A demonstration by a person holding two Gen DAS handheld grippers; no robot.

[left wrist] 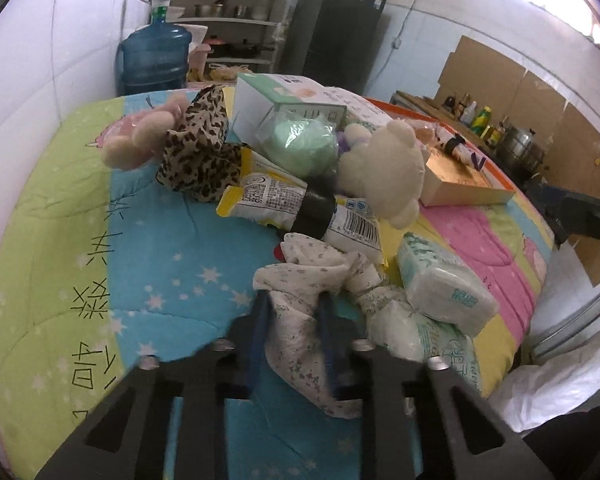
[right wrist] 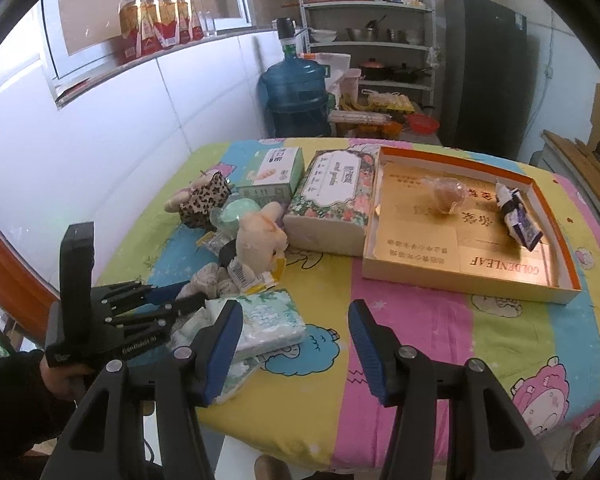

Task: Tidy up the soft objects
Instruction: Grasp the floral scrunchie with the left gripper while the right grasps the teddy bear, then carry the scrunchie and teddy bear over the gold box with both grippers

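My left gripper is shut on a white floral cloth that lies crumpled on the quilt-covered table; the right wrist view shows the left gripper at the cloth. My right gripper is open and empty above the table's near edge, beside a tissue pack. A cream plush bear, a leopard-print pouch, a pink plush and a green bagged item lie in a pile.
An open orange-rimmed box holds a wrapped bun and a purple packet. A floral box and a green-white carton stand behind the pile. Tissue packs and snack packets lie near the cloth.
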